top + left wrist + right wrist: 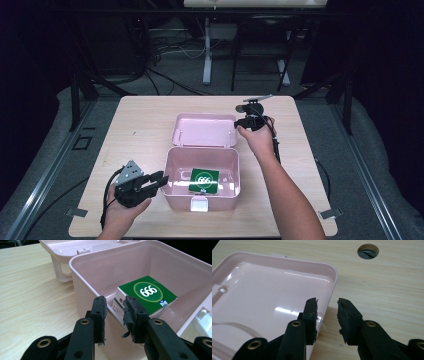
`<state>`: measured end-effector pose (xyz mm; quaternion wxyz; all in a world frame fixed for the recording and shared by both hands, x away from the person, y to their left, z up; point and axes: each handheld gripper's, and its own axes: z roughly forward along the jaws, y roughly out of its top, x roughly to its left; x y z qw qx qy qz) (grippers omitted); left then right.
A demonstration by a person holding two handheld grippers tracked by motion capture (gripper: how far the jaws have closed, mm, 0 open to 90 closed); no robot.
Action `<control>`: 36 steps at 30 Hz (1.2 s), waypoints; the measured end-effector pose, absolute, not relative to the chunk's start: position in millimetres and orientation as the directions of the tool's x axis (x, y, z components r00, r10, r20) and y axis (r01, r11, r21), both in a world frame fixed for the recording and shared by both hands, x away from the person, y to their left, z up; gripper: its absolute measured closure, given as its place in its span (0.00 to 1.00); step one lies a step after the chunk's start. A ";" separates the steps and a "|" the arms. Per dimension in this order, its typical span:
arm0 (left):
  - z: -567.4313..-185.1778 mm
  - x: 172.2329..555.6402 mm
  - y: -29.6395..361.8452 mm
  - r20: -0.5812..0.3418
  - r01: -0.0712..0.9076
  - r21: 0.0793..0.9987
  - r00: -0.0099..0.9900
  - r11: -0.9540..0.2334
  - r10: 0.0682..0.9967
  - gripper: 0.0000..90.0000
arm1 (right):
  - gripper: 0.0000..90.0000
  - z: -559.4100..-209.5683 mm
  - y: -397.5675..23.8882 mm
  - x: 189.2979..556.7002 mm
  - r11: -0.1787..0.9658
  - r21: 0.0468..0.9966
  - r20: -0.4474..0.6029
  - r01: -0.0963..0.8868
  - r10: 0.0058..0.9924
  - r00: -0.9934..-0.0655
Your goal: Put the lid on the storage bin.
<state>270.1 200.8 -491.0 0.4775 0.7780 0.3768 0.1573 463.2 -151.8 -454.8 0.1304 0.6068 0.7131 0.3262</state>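
Pale pink plastic box (pixel 172 165), glossy hinged lid (pixel 205 130) lying open, green carton (pixel 204 180) inside, left gripper (pixel 115 311) astride box wall, right gripper (pixel 327 312) astride lid edge, both jaws apart

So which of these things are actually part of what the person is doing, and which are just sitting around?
Part of the job:
- pink box, open, its wall between the left gripper's jaws
- pink lid, laid back flat, its edge between the right gripper's jaws
- green carton inside the box

Just around:
- wooden table
- round hole in the tabletop
- cables on the floor behind
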 end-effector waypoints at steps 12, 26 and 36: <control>-491.5 270.0 200.6 -0.116 0.435 0.863 0.664 -0.256 0.738 0.77 | 0.80 -470.4 -141.2 476.0 0.062 0.591 0.193 0.804 0.957 -0.216; -491.6 270.1 200.7 -0.117 0.435 0.863 0.665 -0.256 0.737 0.77 | 0.89 -479.2 -138.5 483.6 0.033 0.560 0.203 0.828 0.963 -0.176; -491.8 270.1 200.4 -0.116 0.436 0.863 0.664 -0.256 0.738 0.77 | 0.91 -476.4 -136.3 481.6 0.032 0.573 0.187 0.819 0.968 -0.168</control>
